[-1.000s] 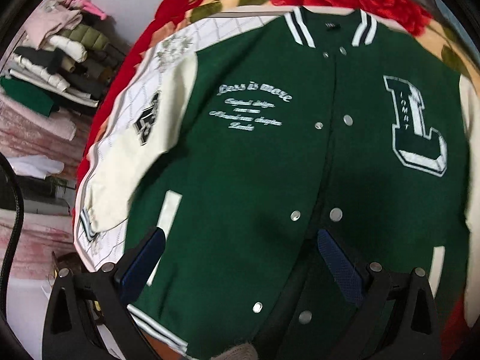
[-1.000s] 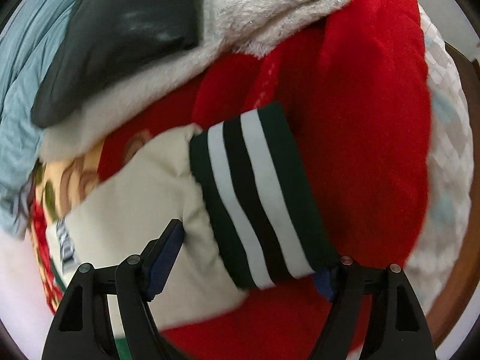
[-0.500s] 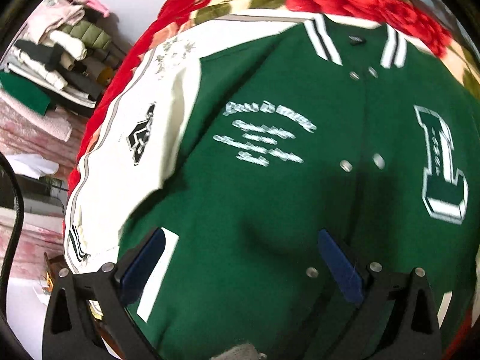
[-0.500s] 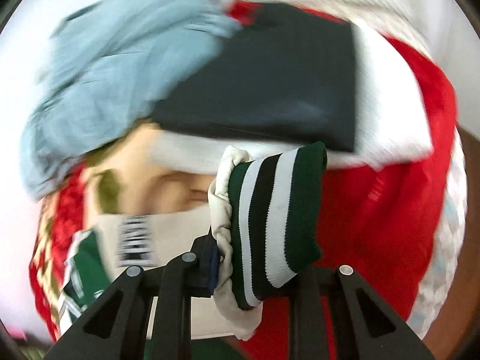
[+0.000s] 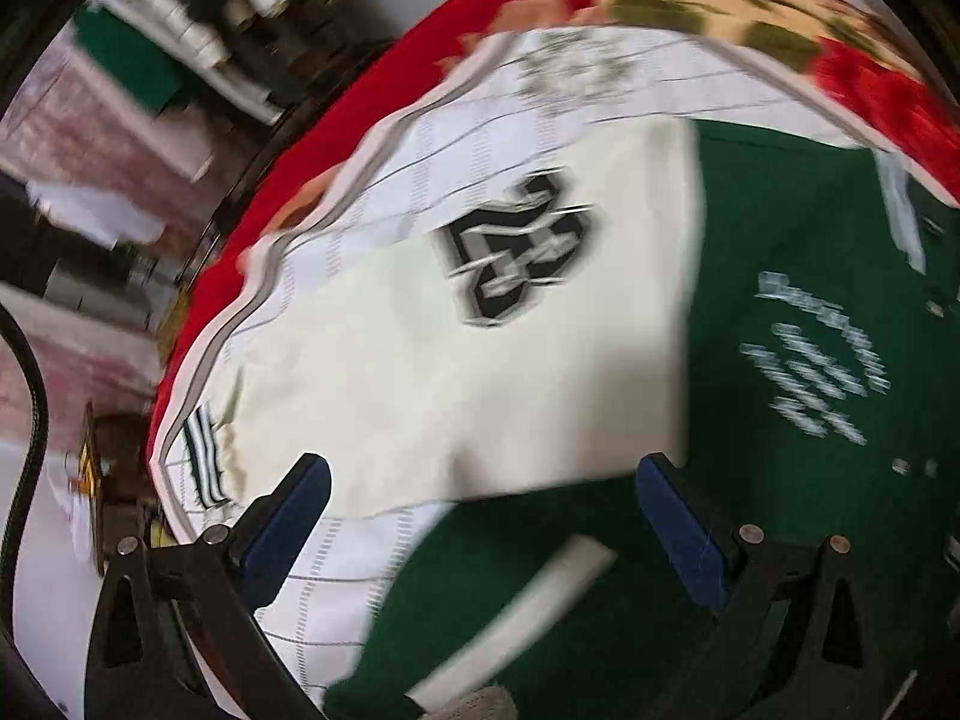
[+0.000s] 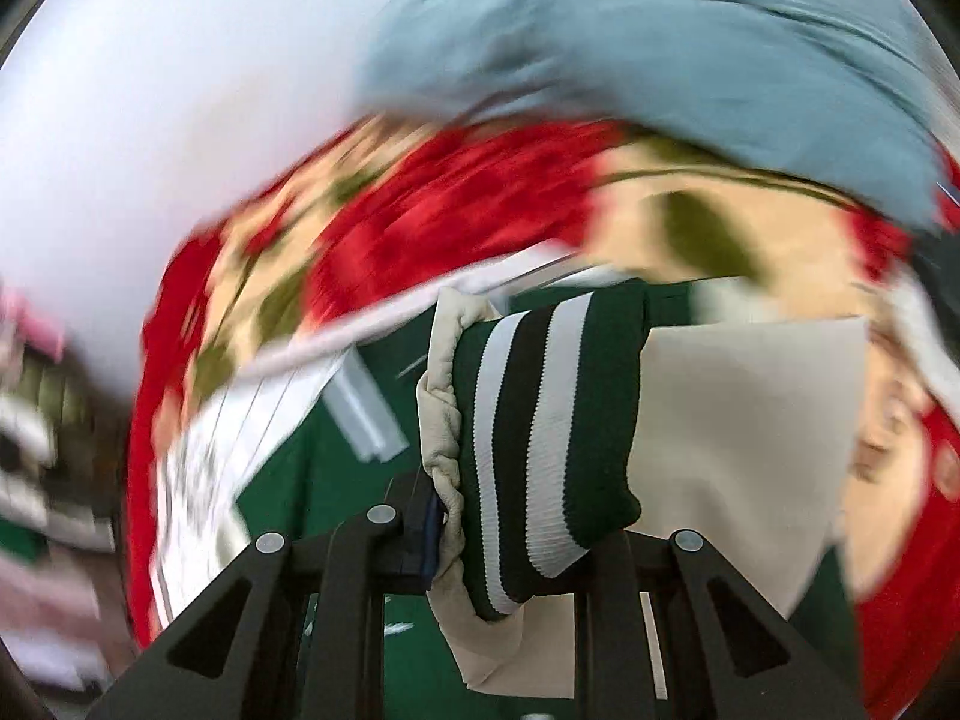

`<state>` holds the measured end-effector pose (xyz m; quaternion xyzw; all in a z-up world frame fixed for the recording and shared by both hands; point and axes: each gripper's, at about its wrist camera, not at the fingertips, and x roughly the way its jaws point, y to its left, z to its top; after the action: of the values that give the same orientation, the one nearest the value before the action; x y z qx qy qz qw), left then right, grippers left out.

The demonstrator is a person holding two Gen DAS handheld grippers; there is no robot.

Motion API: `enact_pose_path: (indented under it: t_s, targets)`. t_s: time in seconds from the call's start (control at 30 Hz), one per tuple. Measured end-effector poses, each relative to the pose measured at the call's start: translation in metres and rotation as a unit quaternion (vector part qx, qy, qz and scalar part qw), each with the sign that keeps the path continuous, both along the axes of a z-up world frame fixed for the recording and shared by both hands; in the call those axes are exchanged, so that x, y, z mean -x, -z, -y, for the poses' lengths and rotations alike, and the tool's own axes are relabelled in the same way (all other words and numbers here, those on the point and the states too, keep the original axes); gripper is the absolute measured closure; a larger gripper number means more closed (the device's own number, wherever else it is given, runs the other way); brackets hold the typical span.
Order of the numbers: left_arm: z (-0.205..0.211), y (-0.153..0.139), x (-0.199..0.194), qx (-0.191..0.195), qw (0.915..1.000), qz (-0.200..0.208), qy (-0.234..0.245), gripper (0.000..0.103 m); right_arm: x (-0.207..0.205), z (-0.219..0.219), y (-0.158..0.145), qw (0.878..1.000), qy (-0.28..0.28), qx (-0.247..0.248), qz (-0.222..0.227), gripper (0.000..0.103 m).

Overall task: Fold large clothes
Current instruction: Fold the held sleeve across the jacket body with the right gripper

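A green varsity jacket [image 5: 780, 396] with cream sleeves lies face up on a red floral blanket [image 5: 720, 6]. My left gripper [image 5: 480, 516] is open and empty, just above the jacket's cream left sleeve [image 5: 480, 372], which bears a black patch [image 5: 516, 252]. Its striped cuff [image 5: 204, 456] lies at the blanket's left edge. My right gripper [image 6: 522, 534] is shut on the other sleeve's green-and-white striped cuff [image 6: 552, 444] and holds it lifted over the jacket body [image 6: 336, 480]. Both views are motion-blurred.
A white checked sheet [image 5: 372, 210] lies under the jacket. A grey-blue garment [image 6: 690, 60] is heaped at the far end of the blanket. Stacked folded clothes [image 5: 198, 18] stand off the bed to the left.
My right gripper closed on the striped cuff and carried it up and over toward the jacket body. My left gripper swung left from the jacket's front to the left sleeve.
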<state>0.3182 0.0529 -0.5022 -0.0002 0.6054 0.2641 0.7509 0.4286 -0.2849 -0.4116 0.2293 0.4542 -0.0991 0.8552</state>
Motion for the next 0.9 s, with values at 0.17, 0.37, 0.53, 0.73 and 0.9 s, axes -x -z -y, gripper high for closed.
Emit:
enact_pose_path:
  t_s: [0.17, 0.37, 0.53, 0.73, 0.9]
  targets:
    - [-0.051, 0.017, 0.015, -0.005, 0.999, -0.016, -0.042, 0.0, -0.043, -0.165, 0.063, 0.982, -0.161, 0.077, -0.06, 0.082]
    - [-0.104, 0.027, 0.044, 0.014, 0.9946, -0.032, -0.097, 0.0, -0.036, -0.231, 0.131, 0.949, -0.275, 0.065, -0.14, 0.051]
    - [-0.141, 0.022, 0.087, 0.092, 0.9814, -0.025, -0.167, 0.0, 0.003, -0.21, 0.084, 0.954, -0.285, -0.058, -0.076, 0.032]
    - [-0.189, 0.044, 0.128, 0.186, 0.9472, 0.002, -0.261, 0.0, 0.05, -0.146, 0.065, 0.967, -0.222, -0.078, -0.098, 0.032]
    - [-0.231, 0.083, 0.141, 0.259, 0.8961, 0.037, -0.358, 0.0, 0.068, -0.104, 0.095, 0.967, -0.19, -0.074, -0.15, 0.032]
